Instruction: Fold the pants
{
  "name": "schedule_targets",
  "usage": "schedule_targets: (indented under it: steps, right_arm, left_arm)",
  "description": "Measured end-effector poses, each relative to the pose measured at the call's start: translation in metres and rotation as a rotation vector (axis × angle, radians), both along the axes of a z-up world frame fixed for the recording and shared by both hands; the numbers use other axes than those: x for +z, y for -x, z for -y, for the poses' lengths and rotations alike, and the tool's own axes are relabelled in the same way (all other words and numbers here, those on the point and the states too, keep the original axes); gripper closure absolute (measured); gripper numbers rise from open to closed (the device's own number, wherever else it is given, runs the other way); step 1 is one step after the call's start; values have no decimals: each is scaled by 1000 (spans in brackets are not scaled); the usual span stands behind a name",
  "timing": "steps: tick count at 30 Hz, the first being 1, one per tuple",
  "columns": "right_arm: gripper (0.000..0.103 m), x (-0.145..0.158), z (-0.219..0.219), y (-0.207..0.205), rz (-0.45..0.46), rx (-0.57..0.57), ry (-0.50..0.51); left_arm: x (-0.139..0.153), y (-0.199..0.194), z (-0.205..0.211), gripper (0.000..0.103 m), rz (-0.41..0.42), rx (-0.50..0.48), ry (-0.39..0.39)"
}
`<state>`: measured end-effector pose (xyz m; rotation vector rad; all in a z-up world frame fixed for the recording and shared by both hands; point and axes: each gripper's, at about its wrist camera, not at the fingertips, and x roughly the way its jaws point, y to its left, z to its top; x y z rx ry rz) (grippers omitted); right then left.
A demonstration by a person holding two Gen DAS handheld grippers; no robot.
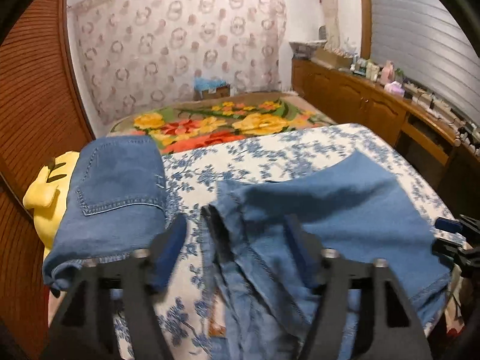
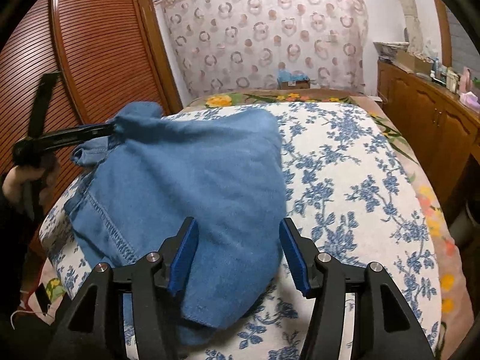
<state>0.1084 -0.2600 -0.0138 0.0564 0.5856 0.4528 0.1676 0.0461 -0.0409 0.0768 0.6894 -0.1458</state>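
Note:
Blue denim pants [image 1: 345,210] lie bunched on the white and blue floral bedspread [image 1: 270,150]. My left gripper [image 1: 237,225] is open, its blue pads wide apart over the pants' hem edge. In the right wrist view the pants [image 2: 192,180] lie in a heap, and my right gripper [image 2: 240,228] is open just above their near edge. The left gripper [image 2: 99,130] shows there at the pants' far left corner, touching the cloth. The right gripper's tip [image 1: 450,225] shows at the right edge of the left wrist view.
A folded pair of jeans [image 1: 117,192] lies at the left on a yellow plush toy [image 1: 48,192]. A flowered blanket [image 1: 228,123] covers the far bed. A wooden cabinet [image 1: 360,102] with clutter runs along the right; a slatted wardrobe [image 2: 90,45] stands left.

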Motion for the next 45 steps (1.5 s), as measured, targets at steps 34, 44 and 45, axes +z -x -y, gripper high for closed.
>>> schedule_targets:
  steps: [34,44,45]
  right_arm:
    - [55,-25,-6,-28,-96,13,-29]
    - [88,-13,-14,-21,-65,72,-70]
    - [88,-8,-13,-20,-51,76,-78]
  left_arm:
    - [-59,56,75,25,-86,-144,-14]
    - [-54,57,67,25,-95,-140,8]
    - [-52,58,65,25,-95,-134,12]
